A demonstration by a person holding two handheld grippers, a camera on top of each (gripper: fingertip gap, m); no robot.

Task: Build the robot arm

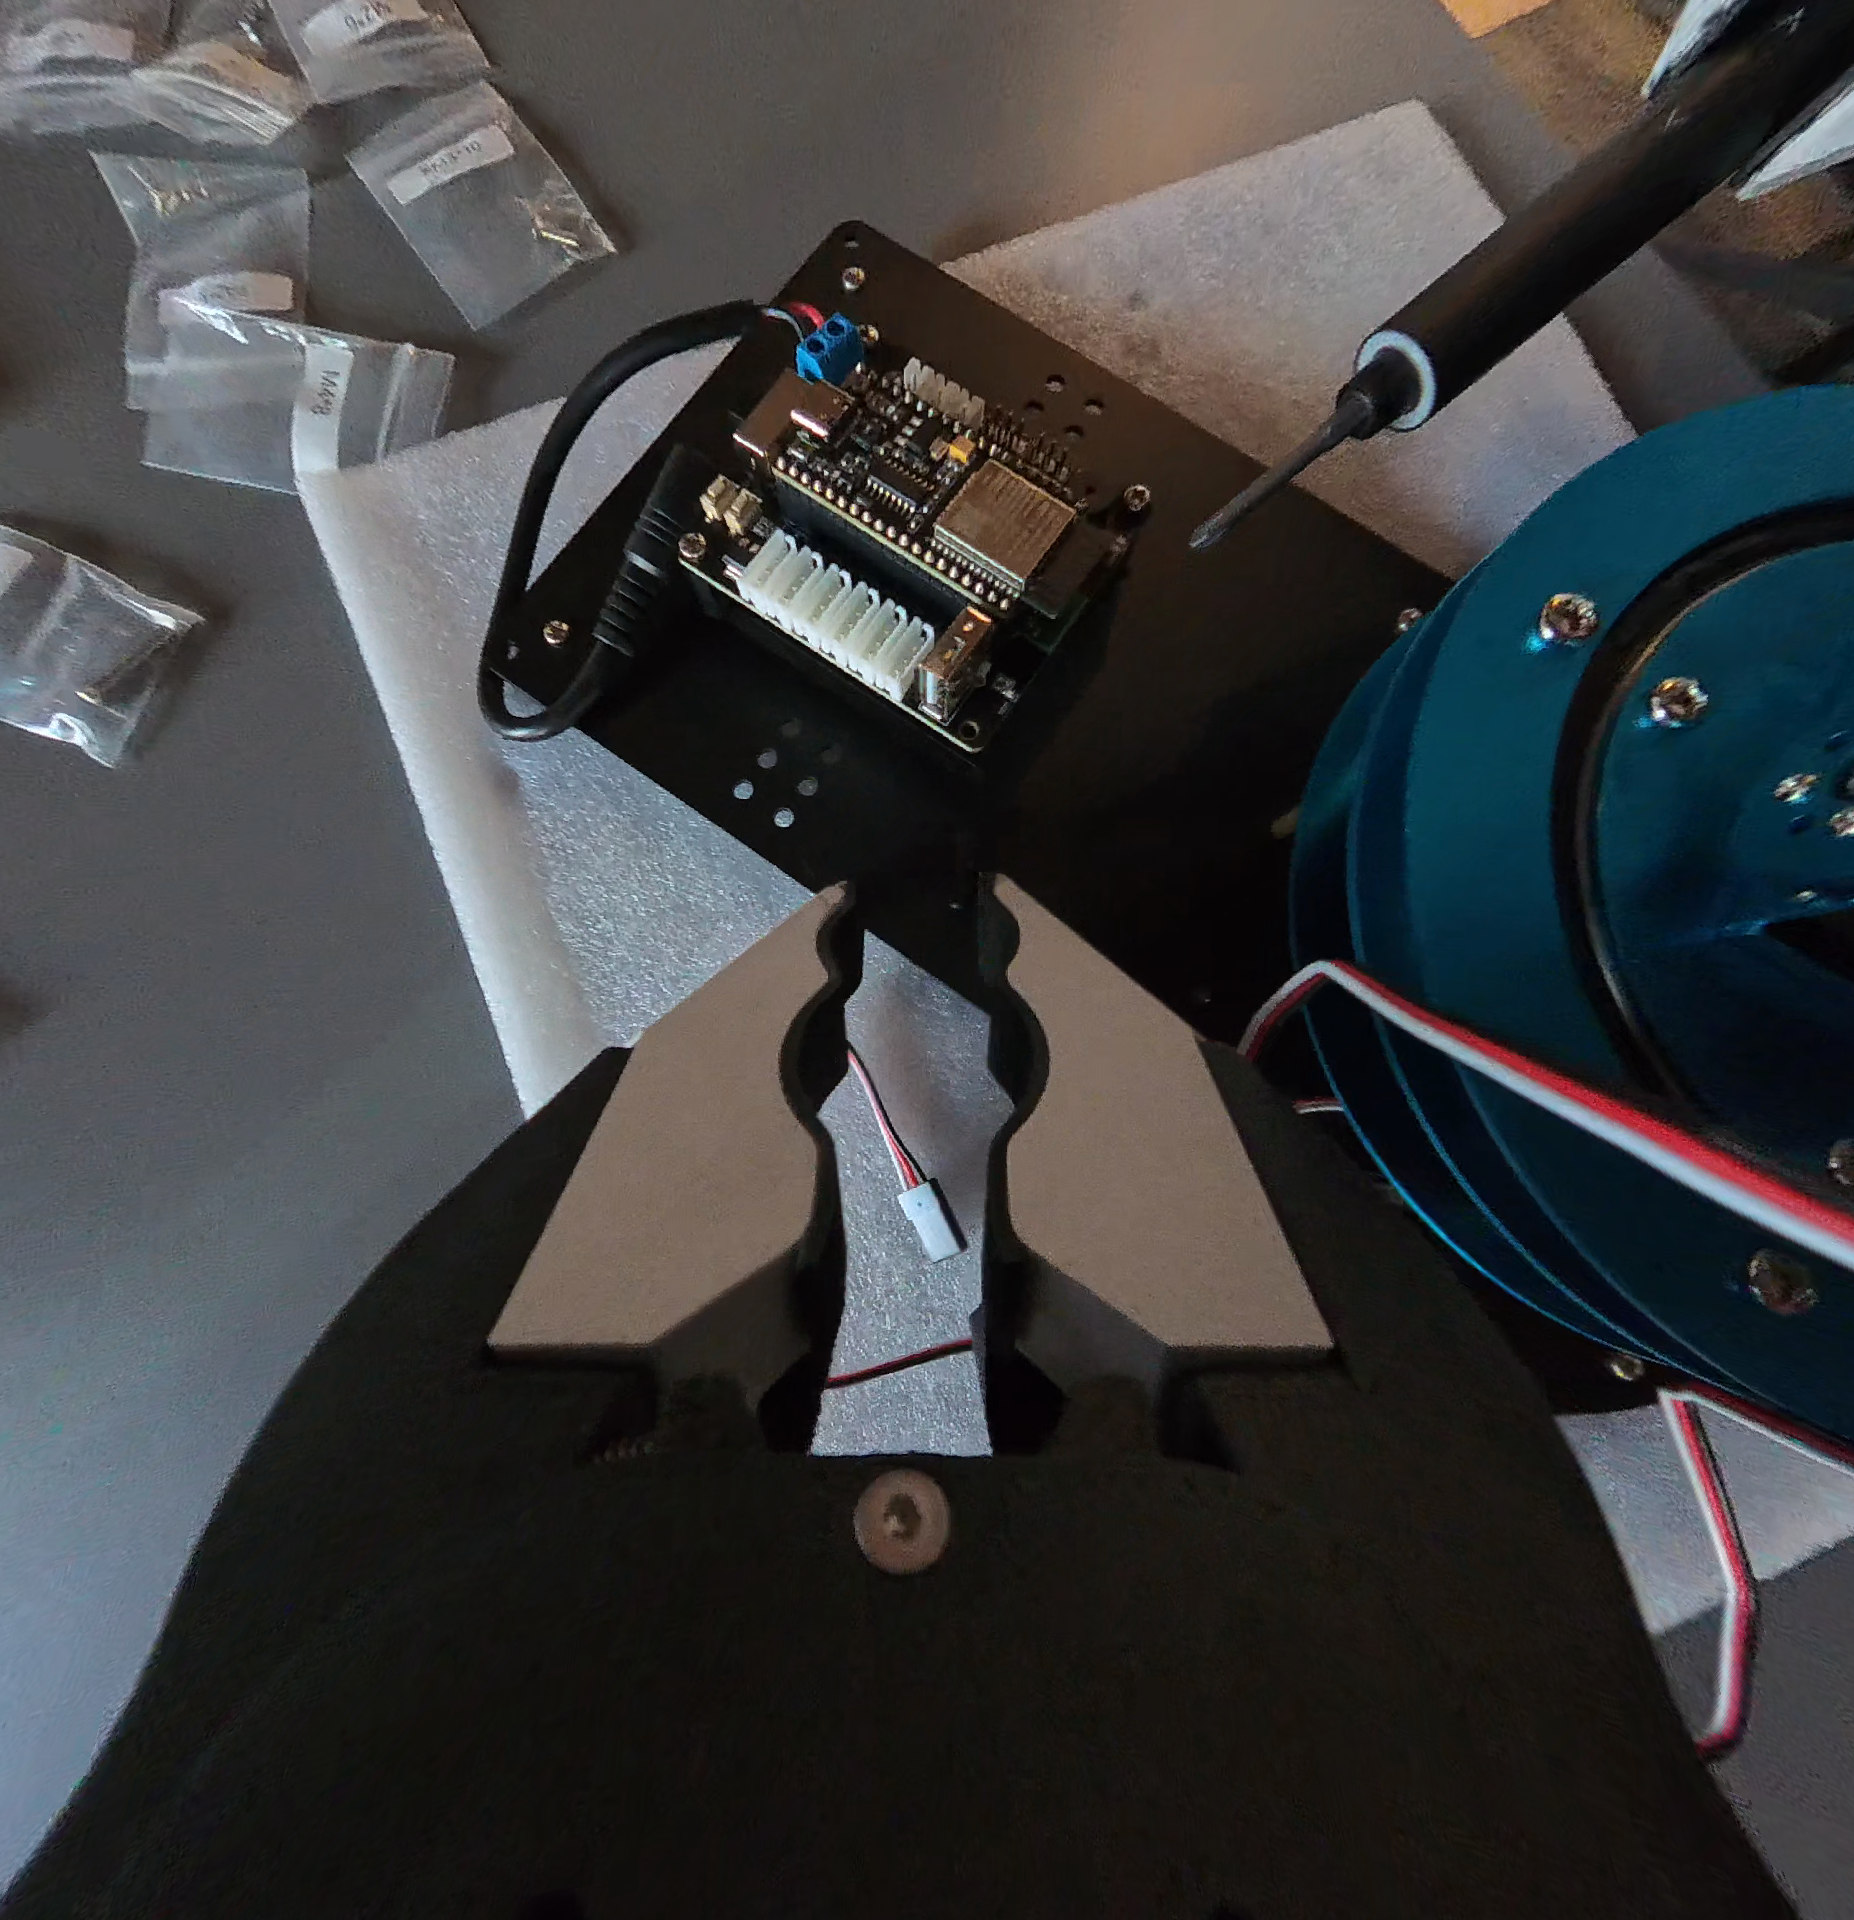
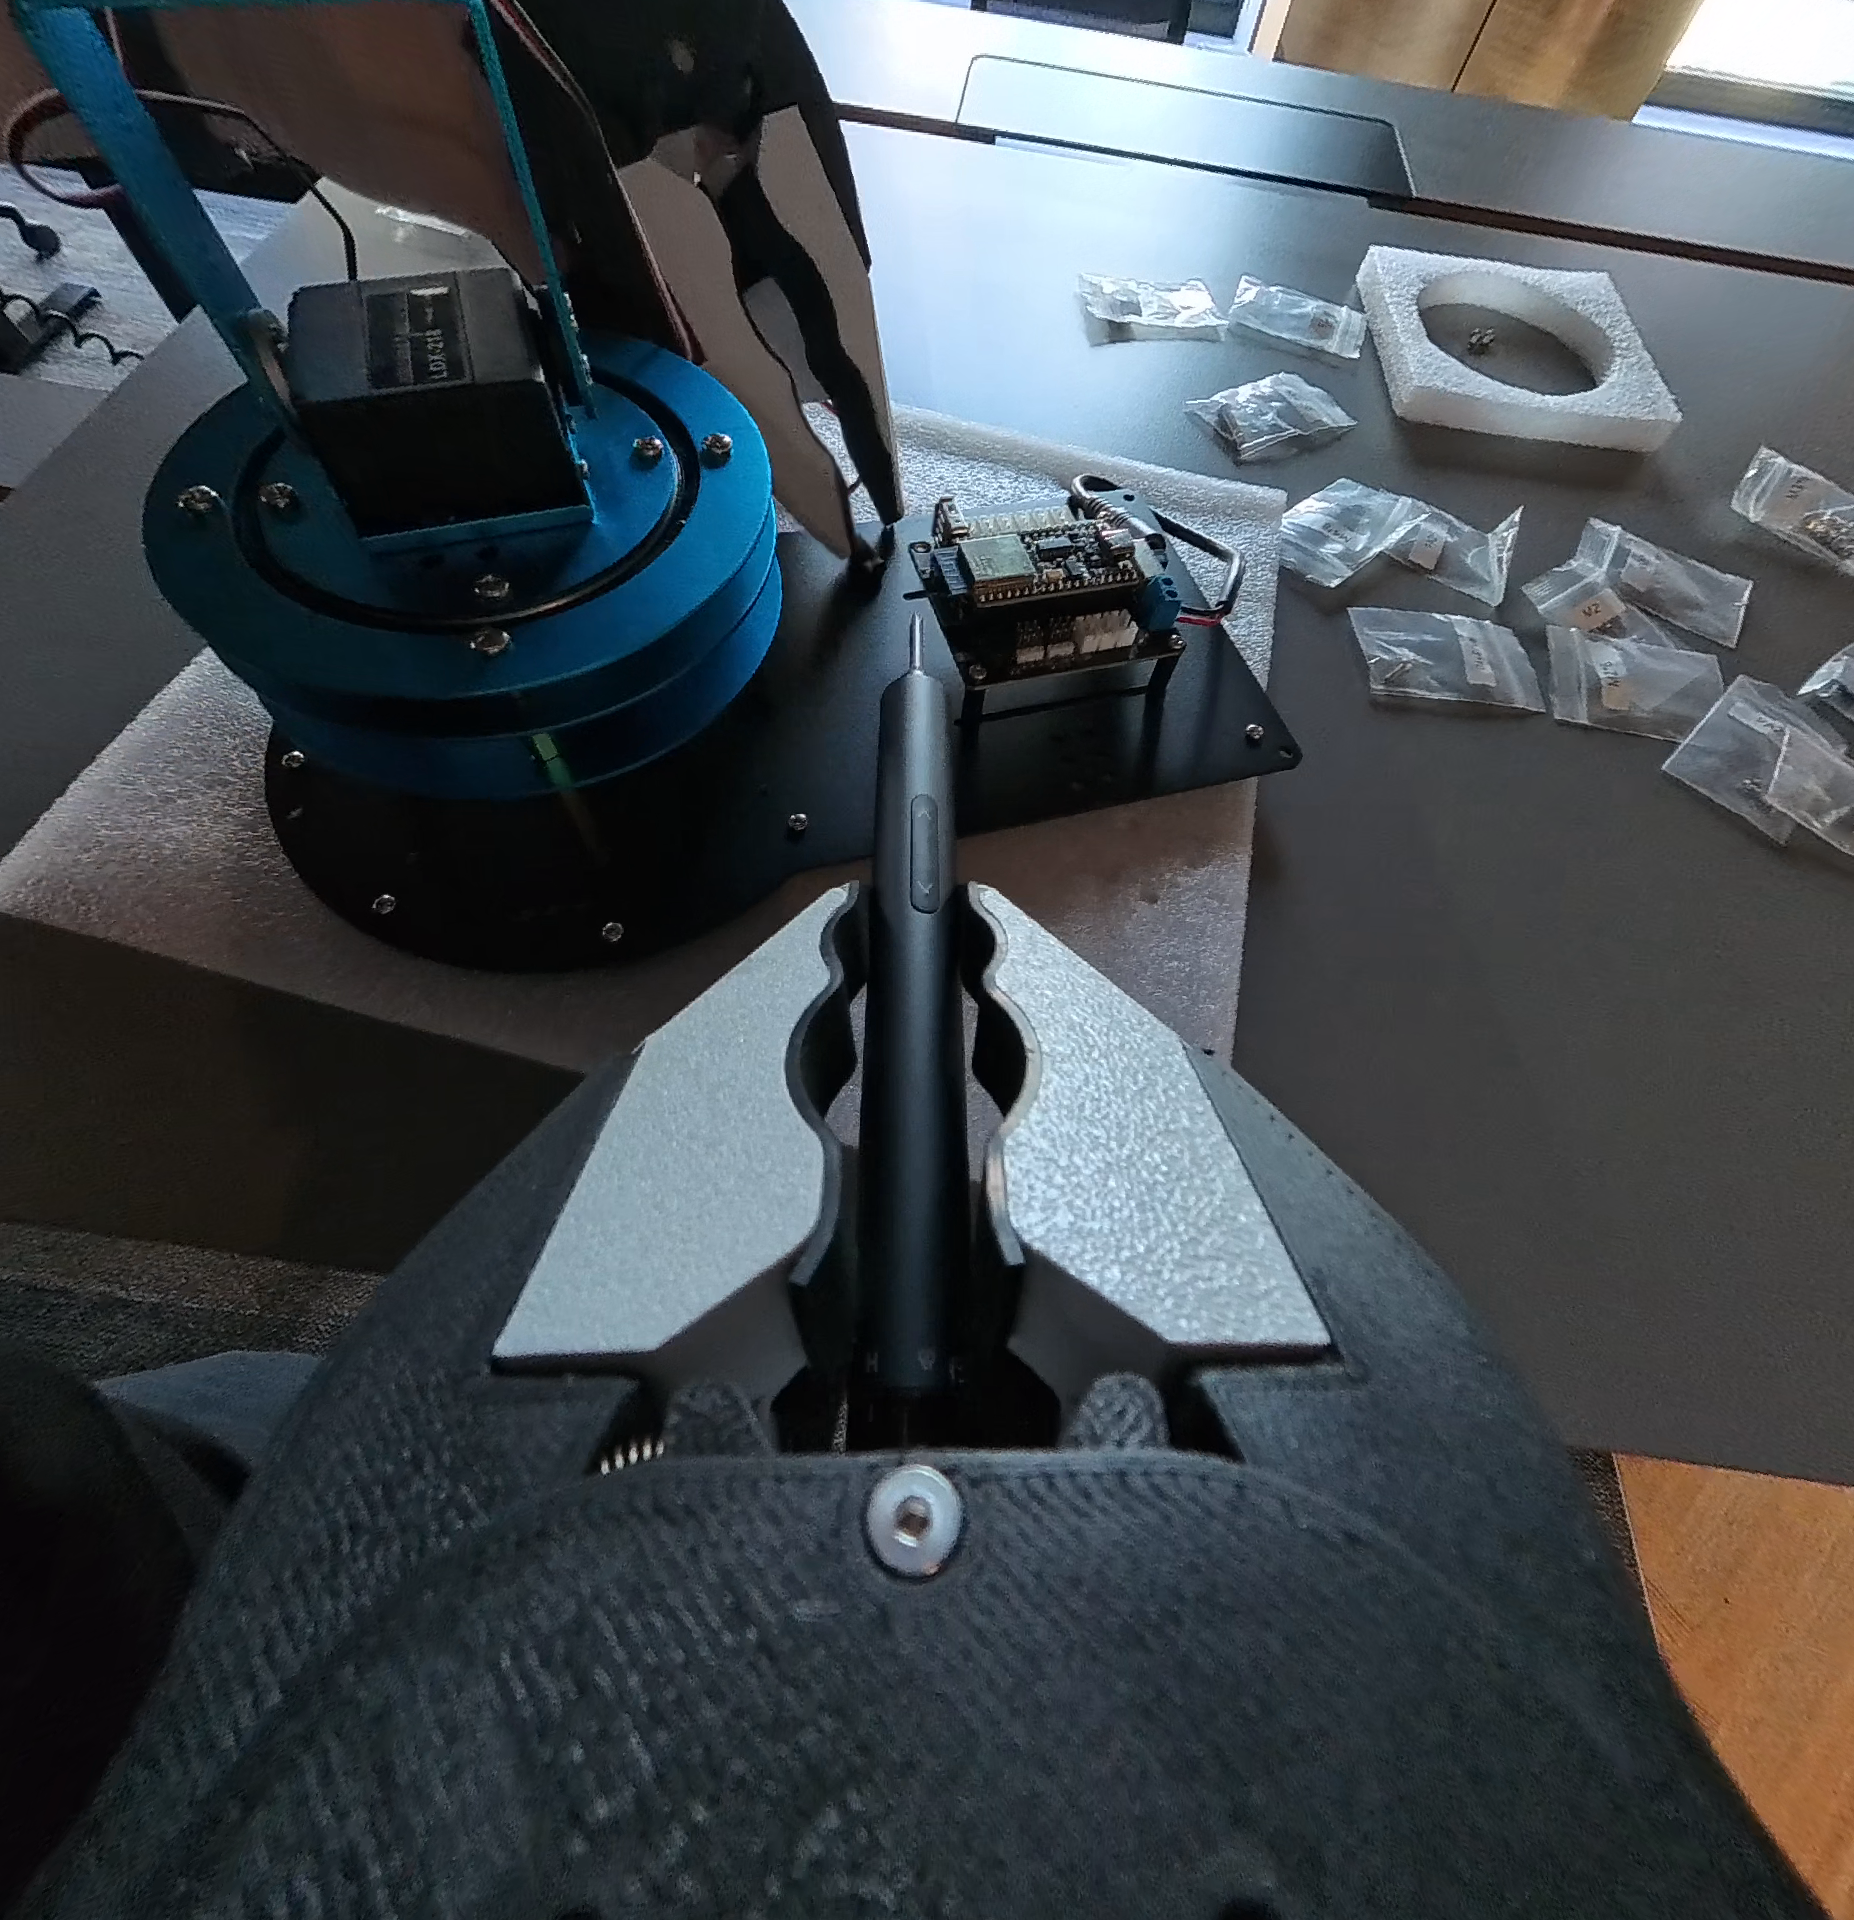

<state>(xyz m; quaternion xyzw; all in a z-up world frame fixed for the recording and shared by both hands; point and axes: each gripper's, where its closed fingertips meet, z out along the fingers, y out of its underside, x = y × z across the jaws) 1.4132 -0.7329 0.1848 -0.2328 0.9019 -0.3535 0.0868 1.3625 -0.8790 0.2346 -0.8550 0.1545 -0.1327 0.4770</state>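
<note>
My right gripper (image 2: 915, 914) is shut on a dark grey electric screwdriver (image 2: 907, 987). Its bit points at the black base plate (image 2: 1110, 748), just beside a circuit board (image 2: 1048, 592) on standoffs. In the left wrist view the screwdriver (image 1: 1505, 301) comes in from the upper right, its tip close to the board (image 1: 902, 540) at a corner screw (image 1: 1138, 499). My left gripper (image 1: 921, 899) has a narrow gap between its jaws and holds nothing. Its tips are at the plate (image 1: 1162, 790) edge, and it also shows in the right wrist view (image 2: 869, 545).
A blue round turntable (image 2: 455, 623) with a black servo (image 2: 424, 405) stands on the plate's left part. Red-white-black wires (image 1: 1525, 1101) and a white plug (image 1: 928, 1221) lie on the white foam sheet (image 1: 435, 582). Several small clear bags (image 2: 1442, 655) and a square foam ring (image 2: 1525, 421) lie on the dark table.
</note>
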